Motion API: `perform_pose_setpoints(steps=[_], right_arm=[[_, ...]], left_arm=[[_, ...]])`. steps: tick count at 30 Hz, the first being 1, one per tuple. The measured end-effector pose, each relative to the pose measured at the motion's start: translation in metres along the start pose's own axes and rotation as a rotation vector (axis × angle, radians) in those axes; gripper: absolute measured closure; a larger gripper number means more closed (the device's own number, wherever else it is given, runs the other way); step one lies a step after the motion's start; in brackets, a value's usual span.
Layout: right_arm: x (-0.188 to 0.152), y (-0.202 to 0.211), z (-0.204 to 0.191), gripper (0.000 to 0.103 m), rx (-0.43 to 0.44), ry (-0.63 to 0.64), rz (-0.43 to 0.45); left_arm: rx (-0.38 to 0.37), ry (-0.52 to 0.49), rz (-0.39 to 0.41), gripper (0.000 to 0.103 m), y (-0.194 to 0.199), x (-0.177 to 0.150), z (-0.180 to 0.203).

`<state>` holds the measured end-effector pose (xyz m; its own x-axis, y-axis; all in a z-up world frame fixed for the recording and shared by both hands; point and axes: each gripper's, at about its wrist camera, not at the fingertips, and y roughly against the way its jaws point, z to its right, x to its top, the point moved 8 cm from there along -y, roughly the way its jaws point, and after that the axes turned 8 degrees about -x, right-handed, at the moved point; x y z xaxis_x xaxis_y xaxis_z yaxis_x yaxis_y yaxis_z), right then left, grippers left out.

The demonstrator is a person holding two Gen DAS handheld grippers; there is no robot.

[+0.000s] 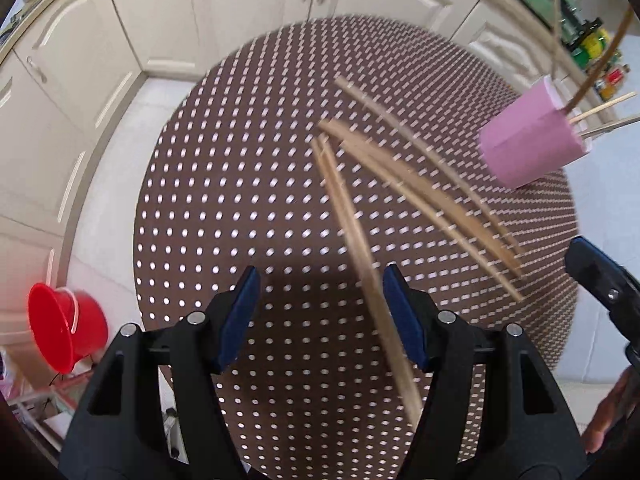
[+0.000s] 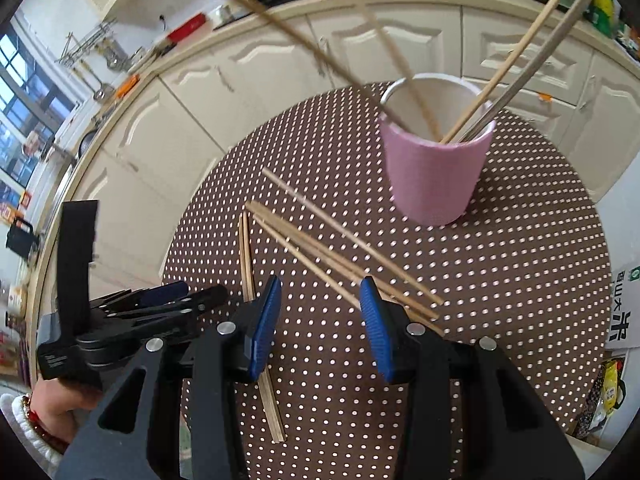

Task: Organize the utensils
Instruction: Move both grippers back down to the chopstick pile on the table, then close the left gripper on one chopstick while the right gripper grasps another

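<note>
Slim wooden chopsticks (image 2: 340, 256) are scattered at the centre of a round brown table (image 2: 520, 280) patterned with pale dots, below a textured pink cup (image 2: 434, 176) holding more sticks, their tops cut off by the frame. The left gripper (image 1: 320, 312) and right gripper (image 2: 320, 320), both with ribbed blue pads, are held apart above the sticks, nothing gripped, though blur smears the left view

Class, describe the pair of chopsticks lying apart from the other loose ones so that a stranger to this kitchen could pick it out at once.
Start at the round brown dotted table with the pink cup. Several loose chopsticks fan out diagonally in front of the cup. The pair of chopsticks lies to their left by the left claw; unlike them, its two sticks lie pressed side by side, pointing almost straight away from the camera.
</note>
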<state>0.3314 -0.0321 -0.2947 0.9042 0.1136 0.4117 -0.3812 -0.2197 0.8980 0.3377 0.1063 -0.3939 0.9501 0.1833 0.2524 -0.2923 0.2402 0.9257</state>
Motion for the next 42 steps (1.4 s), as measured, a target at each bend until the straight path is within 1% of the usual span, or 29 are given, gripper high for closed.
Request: perform_pose_setpoints(steps=[5,7,12,15,17,19,23,26,27,28,29,30,31,33,34,35,36,37,41,42], right_arm=[[-0.006,-0.013,-0.005,0.064,0.009,0.013,-0.033],[-0.007,-0.017,-0.006,0.064,0.012,0.020,-0.045],[-0.007,-0.023,-0.007,0.064,0.019,0.030,-0.061],[-0.003,-0.028,-0.008,0.064,0.025,0.036,-0.066],[-0.002,-0.030,-0.009,0.064,0.028,0.041,-0.068],[0.000,-0.032,-0.011,0.064,0.030,0.048,-0.074],[0.000,-0.037,-0.013,0.064,0.036,0.057,-0.083],[0.001,-0.040,-0.015,0.064,0.040,0.062,-0.093],[0.001,-0.042,-0.016,0.064,0.041,0.065,-0.097],[0.001,-0.043,-0.017,0.064,0.043,0.069,-0.101],[0.002,-0.043,-0.018,0.064,0.046,0.073,-0.104],[0.003,-0.044,-0.019,0.064,0.048,0.079,-0.108],[0.003,-0.045,-0.021,0.064,0.054,0.086,-0.113],[0.004,-0.048,-0.026,0.064,0.066,0.101,-0.122],[0.005,-0.050,-0.029,0.064,0.069,0.112,-0.126],[0.006,-0.052,-0.032,0.064,0.073,0.119,-0.128],[0.007,-0.054,-0.037,0.064,0.082,0.128,-0.132],[0.008,-0.058,-0.042,0.064,0.091,0.139,-0.141],[0.012,-0.075,-0.065,0.065,0.103,0.199,-0.178],[0.012,-0.080,-0.071,0.069,0.097,0.223,-0.190]], left_arm=[[0.029,0.005,-0.037,0.040,-0.018,-0.008,-0.006],[0.027,0.006,-0.035,0.040,-0.021,-0.008,-0.005],[0.046,-0.017,-0.024,0.039,-0.024,-0.002,-0.001],[0.061,-0.006,-0.030,0.035,-0.027,0.001,0.000],[0.071,-0.008,-0.037,0.035,-0.030,0.008,0.006],[0.081,-0.014,-0.042,0.034,-0.031,0.009,0.007],[0.073,0.007,-0.049,0.034,-0.032,0.011,0.007],[0.104,0.018,-0.070,0.036,-0.037,0.020,0.003],[0.132,0.010,-0.081,0.036,-0.039,0.024,0.004],[0.142,0.006,-0.086,0.036,-0.041,0.027,0.004],[0.146,0.007,-0.091,0.038,-0.043,0.030,0.005],[0.144,0.009,-0.093,0.043,-0.043,0.032,0.005],[0.142,0.008,-0.093,0.047,-0.042,0.033,0.005],[0.134,0.011,-0.090,0.066,-0.039,0.035,0.003],[0.121,0.025,-0.091,0.071,-0.037,0.035,0.000],[0.120,0.036,-0.091,0.080,-0.035,0.035,-0.005],[0.104,0.052,-0.087,0.085,-0.033,0.034,-0.011],[0.081,0.068,-0.085,0.086,-0.033,0.033,-0.014],[-0.008,0.148,-0.079,0.096,-0.029,0.031,-0.029],[-0.028,0.169,-0.075,0.097,-0.028,0.029,-0.032]])
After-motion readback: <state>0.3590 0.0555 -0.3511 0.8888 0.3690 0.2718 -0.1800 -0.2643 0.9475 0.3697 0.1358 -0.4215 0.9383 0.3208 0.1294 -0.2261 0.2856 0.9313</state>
